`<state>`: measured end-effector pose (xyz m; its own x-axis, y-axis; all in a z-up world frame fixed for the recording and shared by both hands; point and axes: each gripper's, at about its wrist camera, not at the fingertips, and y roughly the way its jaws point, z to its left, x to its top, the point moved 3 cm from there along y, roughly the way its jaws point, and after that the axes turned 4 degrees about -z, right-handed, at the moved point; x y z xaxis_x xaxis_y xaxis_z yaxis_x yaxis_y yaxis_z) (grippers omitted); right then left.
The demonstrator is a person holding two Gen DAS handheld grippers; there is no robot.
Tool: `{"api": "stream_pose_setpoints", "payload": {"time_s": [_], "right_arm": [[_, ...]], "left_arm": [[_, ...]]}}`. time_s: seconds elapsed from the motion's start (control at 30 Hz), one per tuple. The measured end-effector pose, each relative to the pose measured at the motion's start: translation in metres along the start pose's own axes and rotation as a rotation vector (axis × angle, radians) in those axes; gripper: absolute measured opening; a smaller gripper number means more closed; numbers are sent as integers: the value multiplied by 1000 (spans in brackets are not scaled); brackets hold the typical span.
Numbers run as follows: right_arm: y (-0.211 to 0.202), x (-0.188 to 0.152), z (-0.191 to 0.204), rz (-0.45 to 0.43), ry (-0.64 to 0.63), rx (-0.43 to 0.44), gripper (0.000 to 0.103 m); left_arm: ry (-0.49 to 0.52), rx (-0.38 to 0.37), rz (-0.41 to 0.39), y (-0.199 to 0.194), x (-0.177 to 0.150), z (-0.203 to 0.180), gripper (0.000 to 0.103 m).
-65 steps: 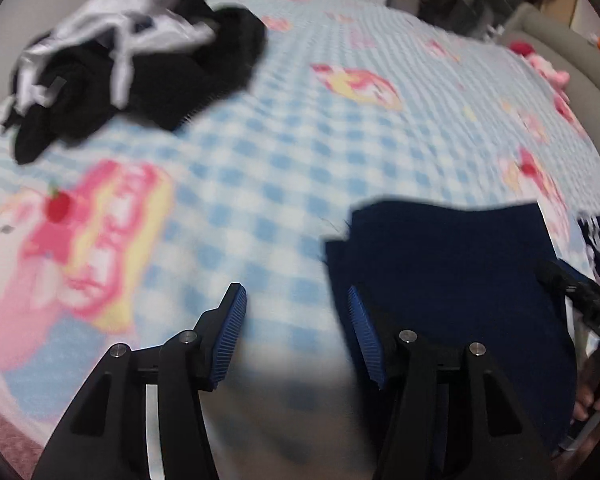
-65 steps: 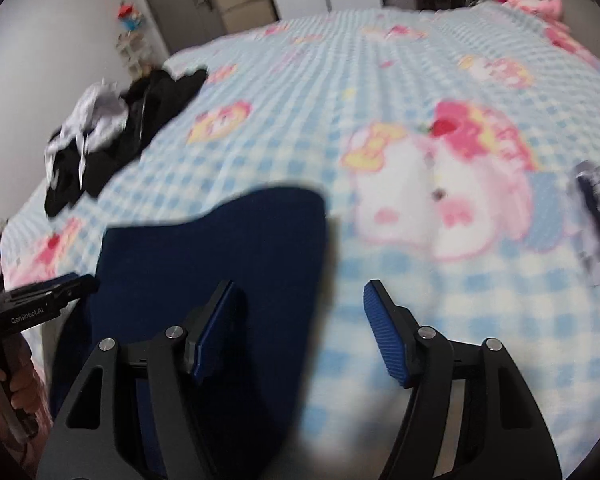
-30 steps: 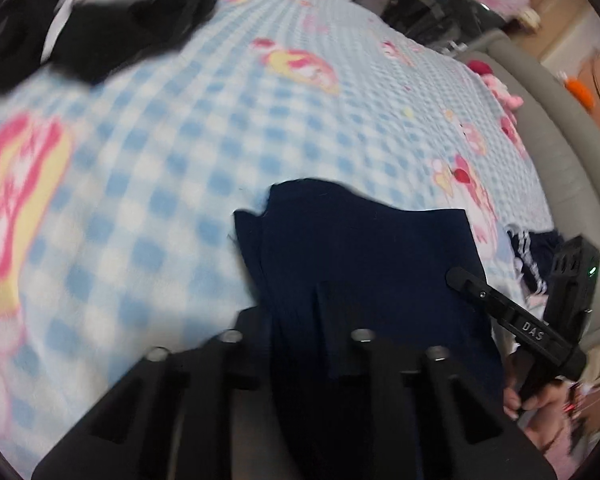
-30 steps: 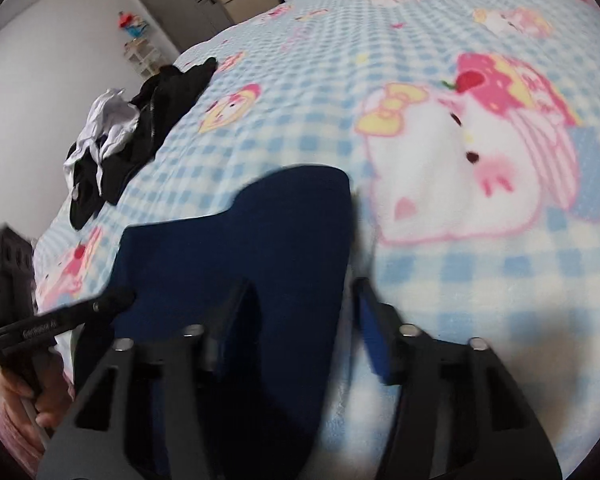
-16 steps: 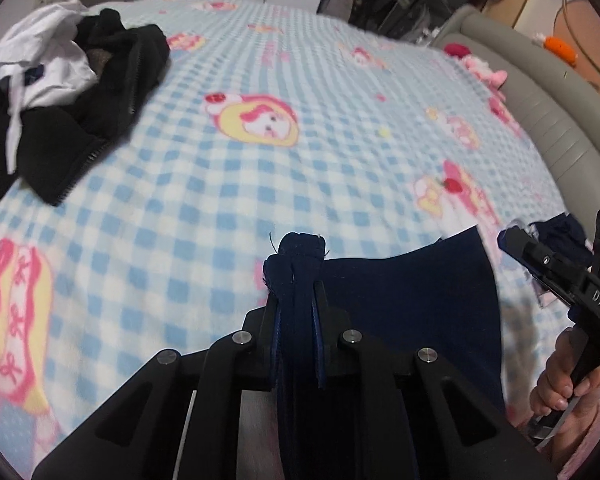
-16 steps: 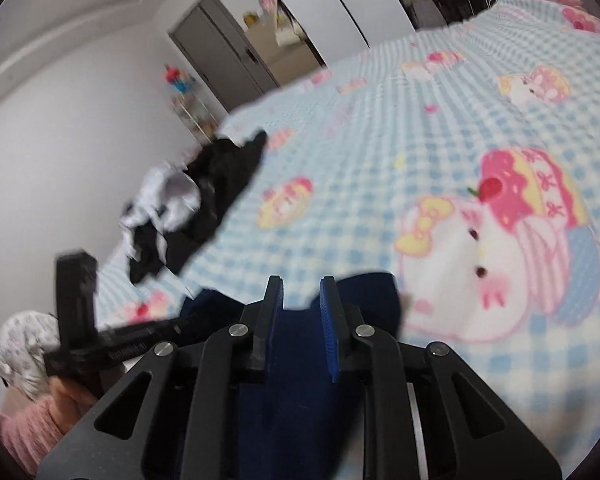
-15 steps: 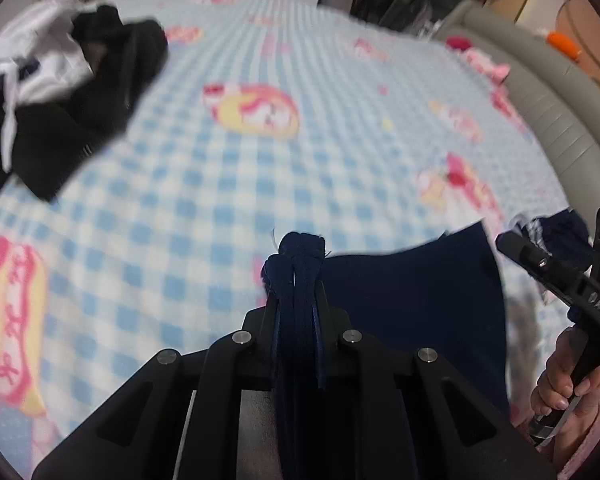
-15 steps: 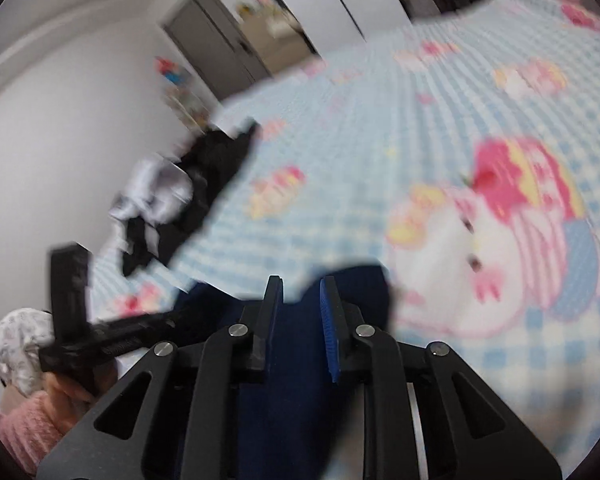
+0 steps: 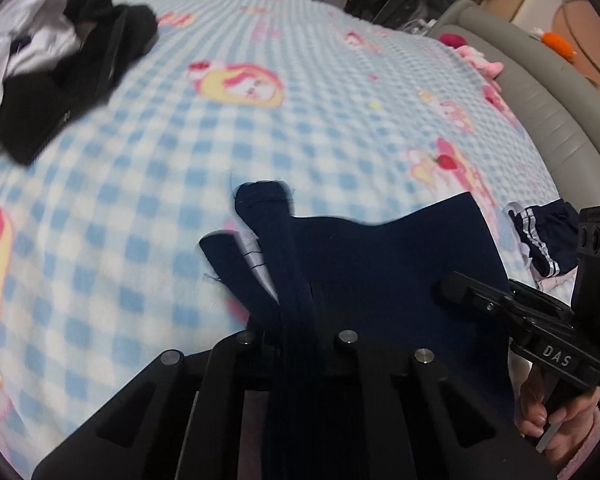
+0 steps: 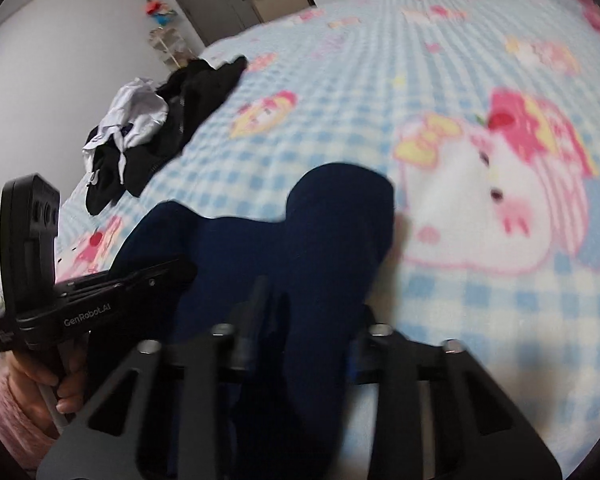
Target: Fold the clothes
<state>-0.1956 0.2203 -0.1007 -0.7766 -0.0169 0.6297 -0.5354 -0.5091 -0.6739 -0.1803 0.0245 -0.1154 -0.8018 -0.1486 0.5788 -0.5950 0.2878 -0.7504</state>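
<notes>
A dark navy garment (image 9: 380, 264) hangs between both grippers above the blue checked blanket (image 9: 180, 160). My left gripper (image 9: 292, 320) is shut on its left corner, and the bunched hem sticks out past the fingertips. My right gripper (image 10: 300, 316) is shut on the other corner of the navy garment (image 10: 332, 232), whose fold bulges forward over the fingers. Each view shows the other gripper: the right one (image 9: 512, 308) at the right edge, the left one (image 10: 112, 280) at the left.
A heap of black and white clothes (image 9: 60, 60) lies at the far left of the bed, also in the right wrist view (image 10: 160, 120). A striped navy item (image 9: 544, 240) lies at the right. A grey padded bed edge (image 9: 540, 92) runs along the right.
Both grippers closed on the navy garment's corners and lifted it off the blanket. In the last half second it has moved forward and spread wider between them.
</notes>
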Motion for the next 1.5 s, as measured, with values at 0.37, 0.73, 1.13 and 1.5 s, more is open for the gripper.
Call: {"api": "stream_pose_setpoints", "payload": {"time_s": [0.37, 0.73, 1.13, 1.5], "right_arm": [[-12, 17, -8, -125, -2, -57, 21], [-56, 4, -39, -167, 180, -141, 71], [-55, -75, 23, 22, 59, -147, 71], [-72, -91, 18, 2, 3, -226, 72]], "left_arm": [[12, 18, 20, 20, 28, -2, 13], [-40, 59, -26, -32, -3, 27, 43], [44, 37, 26, -48, -56, 12, 43], [-4, 9, -26, -73, -56, 21, 44]]}}
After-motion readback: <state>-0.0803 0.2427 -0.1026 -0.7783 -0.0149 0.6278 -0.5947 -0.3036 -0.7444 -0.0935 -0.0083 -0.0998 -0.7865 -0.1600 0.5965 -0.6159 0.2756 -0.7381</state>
